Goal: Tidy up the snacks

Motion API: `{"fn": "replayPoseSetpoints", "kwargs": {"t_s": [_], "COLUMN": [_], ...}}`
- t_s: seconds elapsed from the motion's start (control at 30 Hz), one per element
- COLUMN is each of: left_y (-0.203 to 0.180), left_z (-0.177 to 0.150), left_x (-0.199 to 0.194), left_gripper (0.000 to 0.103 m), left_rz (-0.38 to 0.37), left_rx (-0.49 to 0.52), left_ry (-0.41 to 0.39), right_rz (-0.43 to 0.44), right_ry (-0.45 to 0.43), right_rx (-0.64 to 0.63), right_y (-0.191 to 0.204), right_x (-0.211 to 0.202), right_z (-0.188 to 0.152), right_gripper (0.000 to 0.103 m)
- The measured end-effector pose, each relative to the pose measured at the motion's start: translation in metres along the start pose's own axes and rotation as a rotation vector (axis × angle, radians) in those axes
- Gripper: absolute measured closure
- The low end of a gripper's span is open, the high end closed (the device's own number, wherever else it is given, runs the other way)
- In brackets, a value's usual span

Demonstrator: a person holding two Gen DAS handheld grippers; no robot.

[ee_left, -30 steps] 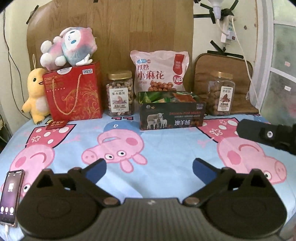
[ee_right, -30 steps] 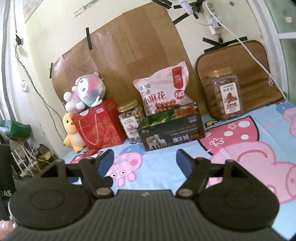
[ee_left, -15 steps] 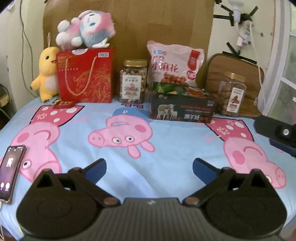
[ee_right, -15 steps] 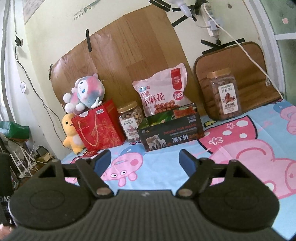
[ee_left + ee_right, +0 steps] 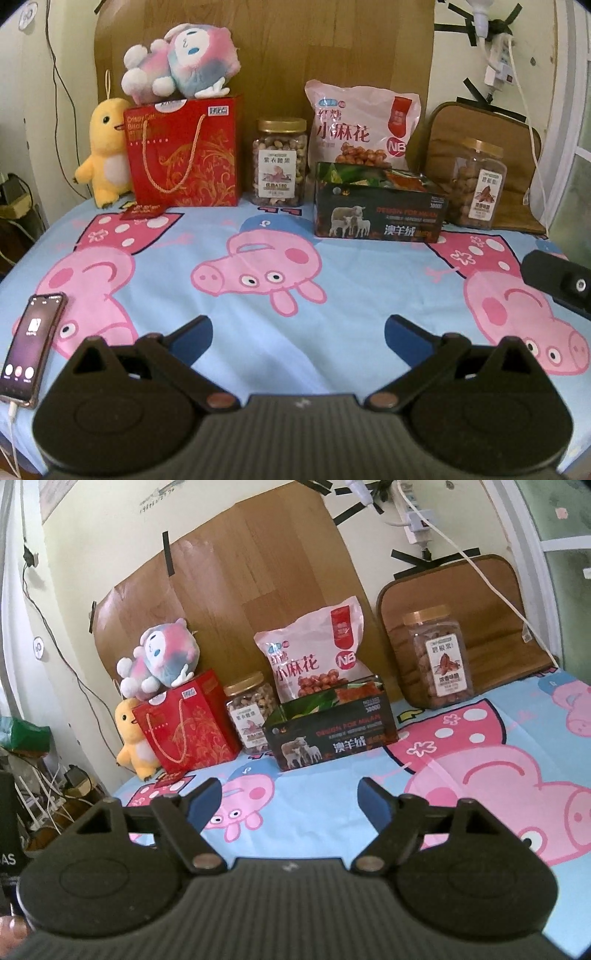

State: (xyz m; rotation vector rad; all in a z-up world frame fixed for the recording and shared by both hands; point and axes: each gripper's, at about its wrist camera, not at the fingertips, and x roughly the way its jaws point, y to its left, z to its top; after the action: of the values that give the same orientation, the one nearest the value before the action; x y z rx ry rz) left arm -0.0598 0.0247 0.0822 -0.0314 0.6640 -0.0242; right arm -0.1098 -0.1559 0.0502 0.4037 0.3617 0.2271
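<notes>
A black box [image 5: 376, 218] [image 5: 332, 734] filled with small snack packets stands at the back of the bed. Behind it leans a pink snack bag [image 5: 360, 123] [image 5: 314, 653]. A nut jar [image 5: 279, 162] [image 5: 249, 712] stands to its left, and a second jar [image 5: 478, 182] [image 5: 437, 655] to its right. At far left sits a red gift bag [image 5: 183, 155] [image 5: 184, 727]. My left gripper [image 5: 298, 338] hangs open over the sheet, well short of the snacks, nothing between its fingers. My right gripper [image 5: 290, 801] is open too, and empty. Part of it shows at the right edge of the left wrist view.
A pink plush [image 5: 181, 62] lies on the gift bag; a yellow duck plush [image 5: 105, 147] stands beside it. A phone [image 5: 31, 343] on a cable lies at the bed's left edge. A small red envelope [image 5: 142, 212] lies before the gift bag. A brown cushion [image 5: 454, 627] leans behind the right jar.
The left wrist view has rolled and now sits more level; the snacks appear shifted right in it. The right gripper's fingers stand slightly wider apart. No snack has moved.
</notes>
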Motion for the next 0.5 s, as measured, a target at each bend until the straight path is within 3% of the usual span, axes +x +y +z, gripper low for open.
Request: {"fn": "replayPoseSetpoints", "kwargs": {"t_s": [0.23, 0.5], "left_y": [-0.011, -0.015], "left_z": [0.001, -0.004], "left_x": [-0.008, -0.009], "left_gripper": [0.0, 0.0], "left_rz": [0.038, 0.001], "left_rx": [0.056, 0.076], "left_ry": [-0.04, 0.003], "right_rz": [0.0, -0.008], "right_ry": [-0.026, -0.032], "right_rx": [0.003, 0.012], "right_y": [0.001, -0.001], "right_x": [-0.007, -0.008], "right_z": [0.0, -0.004], "right_gripper": [0.02, 0.02]}}
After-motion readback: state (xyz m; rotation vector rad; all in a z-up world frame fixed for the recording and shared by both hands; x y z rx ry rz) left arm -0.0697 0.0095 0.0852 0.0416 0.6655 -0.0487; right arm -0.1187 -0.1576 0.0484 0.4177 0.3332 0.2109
